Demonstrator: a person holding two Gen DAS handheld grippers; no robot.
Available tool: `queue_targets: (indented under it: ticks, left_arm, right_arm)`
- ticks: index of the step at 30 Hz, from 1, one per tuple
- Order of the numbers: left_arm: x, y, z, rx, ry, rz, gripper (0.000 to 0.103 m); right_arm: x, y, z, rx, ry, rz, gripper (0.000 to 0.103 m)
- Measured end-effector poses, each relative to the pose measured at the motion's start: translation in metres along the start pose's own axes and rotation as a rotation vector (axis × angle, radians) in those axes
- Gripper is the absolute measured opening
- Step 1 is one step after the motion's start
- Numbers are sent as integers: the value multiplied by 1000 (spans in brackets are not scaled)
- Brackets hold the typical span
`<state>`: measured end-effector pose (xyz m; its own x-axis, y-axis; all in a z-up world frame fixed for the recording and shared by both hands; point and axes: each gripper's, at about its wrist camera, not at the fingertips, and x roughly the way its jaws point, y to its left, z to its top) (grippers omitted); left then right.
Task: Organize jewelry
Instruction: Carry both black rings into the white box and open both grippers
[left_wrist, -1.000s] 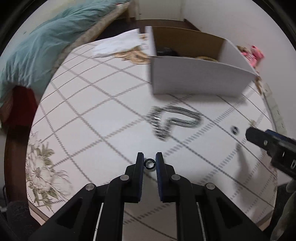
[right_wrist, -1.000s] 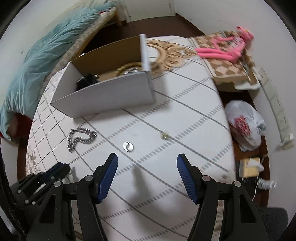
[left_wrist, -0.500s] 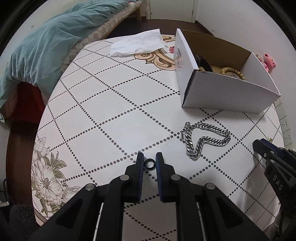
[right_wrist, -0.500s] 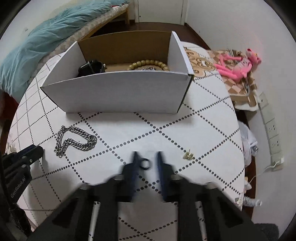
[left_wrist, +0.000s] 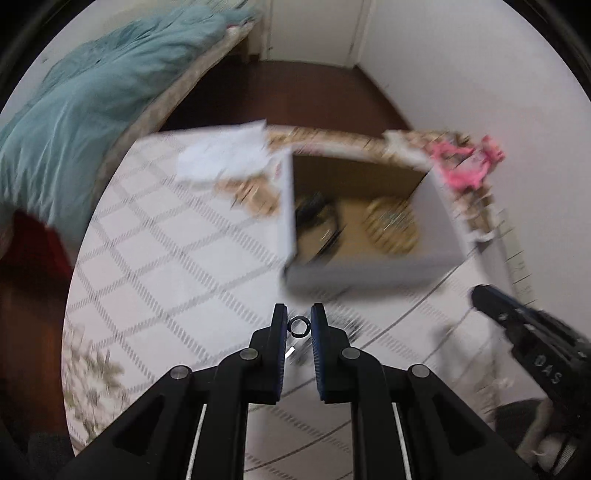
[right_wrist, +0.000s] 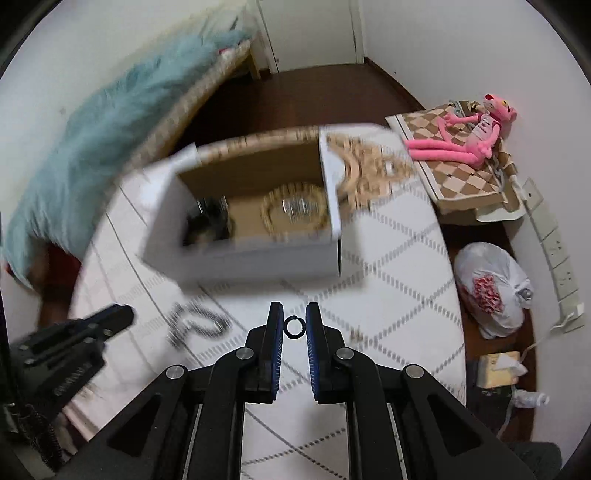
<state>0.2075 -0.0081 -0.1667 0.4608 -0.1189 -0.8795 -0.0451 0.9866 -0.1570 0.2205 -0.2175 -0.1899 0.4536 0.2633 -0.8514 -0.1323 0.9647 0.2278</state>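
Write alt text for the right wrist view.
The right gripper pinches a small dark ring above a patterned table. Ahead sits an open box holding beads; a chain lies left, near the left gripper.

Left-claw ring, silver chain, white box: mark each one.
ring (left_wrist: 298, 327): left wrist view, on the band's left edge, pinched between the claw fingers.
silver chain (right_wrist: 199, 322): right wrist view, middle of the blurred loop on the tablecloth.
white box (right_wrist: 258, 262): right wrist view, near outer wall.

Two small dark rings, one ring (left_wrist: 297, 327) in each gripper; a silver chain (right_wrist: 197, 323) lies coiled before the open box (right_wrist: 258, 258).
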Motion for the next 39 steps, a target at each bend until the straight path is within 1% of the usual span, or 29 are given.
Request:
queue_targets:
  ticks: [3,5,7,9,12,16,17,18,19,20,21,22,23,26,28,29,30,31,32,34,35,36,39]
  left_arm:
    - [-2,-13,36,10,8,-85,10]
    - [4,-20,58,29,25,-114,10]
    - [17,-23,77,41,53,-111,10]
    - [26,-20,90,38,70,-114,10]
    - [39,-17,107,27,107,-131,11]
    - [49,-16,121,10,149,-118,12]
    - [50,-16,123,11,152,-103,15]
    - [51,-15,125,10,152,-86,25]
    - [49,-14,126,10,145,-82,30]
    - [47,-13,127,8,136,-82,50]
    - [45,-11,128,5,124,-69,70]
    - [42,-9,129,1,108,-56,75]
    - [40,-7,129,-2,99,-50,75]
    - [37,3,127,-14,96,-14,76]
    - [34,9,122,-20,84,22,85]
    - [33,11,119,-20,80,39,96]
    - [31,13,116,-20,70,55,100]
    - [29,14,112,-17,59,71,100]
    - [27,15,108,-11,46,92,100]
    - [23,17,98,-3,24,121,100]
    - [21,18,94,-2,16,128,101]
    - [20,18,90,0,9,137,102]
    - [21,20,79,2,4,165,102]
  right_arm:
    - [-8,-5,34,39,-10,73,13]
    - [-5,-6,54,57,0,110,13]
    - [6,-11,76,73,28,140,13]
    - [21,-12,93,86,75,158,13]
    - [39,-14,107,82,130,165,13]
    - [55,-12,118,77,181,160,13]
    - [57,-12,120,78,192,158,14]
    - [60,-11,122,74,207,155,14]
    - [61,-10,122,72,213,151,15]
    - [61,-10,122,71,212,148,22]
    - [61,-9,122,71,212,145,37]
    - [60,-10,123,69,210,141,44]
    - [58,-10,123,66,203,134,50]
    - [55,-10,123,57,195,109,50]
    - [50,-10,121,44,184,82,50]
    - [49,-10,120,38,181,67,50]
    - [45,-9,118,24,173,45,50]
    - [44,-7,117,12,167,28,50]
    - [42,-4,114,-12,161,-15,52]
    - [39,-1,110,-43,150,-59,68]
    - [39,0,108,-53,152,-78,84]
    - [40,2,105,-67,157,-110,95]
    - [42,4,95,-94,162,-171,96]
